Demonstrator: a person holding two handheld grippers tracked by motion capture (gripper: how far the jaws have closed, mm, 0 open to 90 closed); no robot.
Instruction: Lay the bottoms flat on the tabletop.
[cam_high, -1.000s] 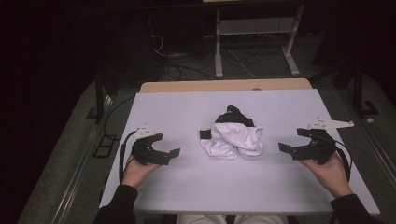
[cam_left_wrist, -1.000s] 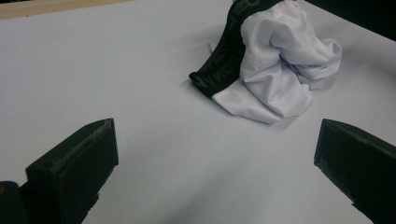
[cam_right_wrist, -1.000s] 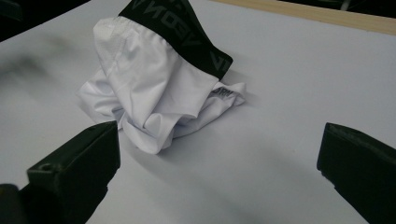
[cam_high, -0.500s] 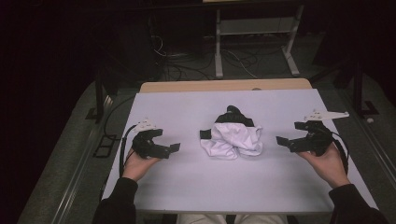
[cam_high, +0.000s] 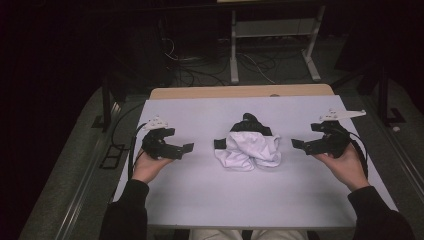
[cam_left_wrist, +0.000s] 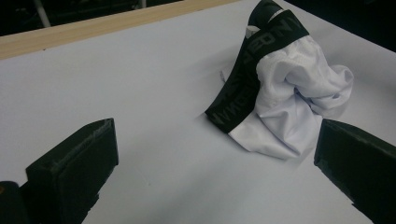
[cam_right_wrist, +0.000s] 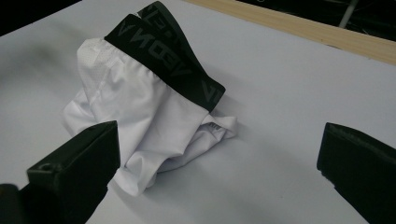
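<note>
1. The table (cam_high: 200, 190) is the biggest thing here, its top covered by a pale, plain sheet, with a strip of bare wood at the far edge (cam_high: 240, 92). Beyond it the floor is dark, with cables and a metal stand.

2. A crumpled pair of white underpants (cam_high: 248, 149) lies in the middle of the table, roughly midway between the two grippers and apart from both. It is bunched into a heap, not flat.

3. Its black waistband (cam_left_wrist: 243, 84) carries grey lettering and runs over the far and left side of the heap, folded on itself; in the right gripper view the band (cam_right_wrist: 173, 60) crosses the top of the white cloth.

4. The left gripper (cam_high: 186, 148) sits left of the garment, held from below by the person's left hand (cam_high: 147, 167). Its jaws stand wide apart with nothing between them; they point at the heap's left side.

5. The right gripper (cam_high: 297, 144) sits right of the garment in the person's right hand (cam_high: 345, 165). Its jaws are likewise spread and empty, and its own view has the near white folds just ahead of one jaw.

6. Step in hand, as I judge it: the approach, both grippers closing in on the garment ahead of a first grasp, likely to spread or fold it.

7. The next move calls for each gripper to find a separate edge, best the waistband on one side and a loose white hem on the other, and to pinch a single layer rather than the whole bunch.
</note>
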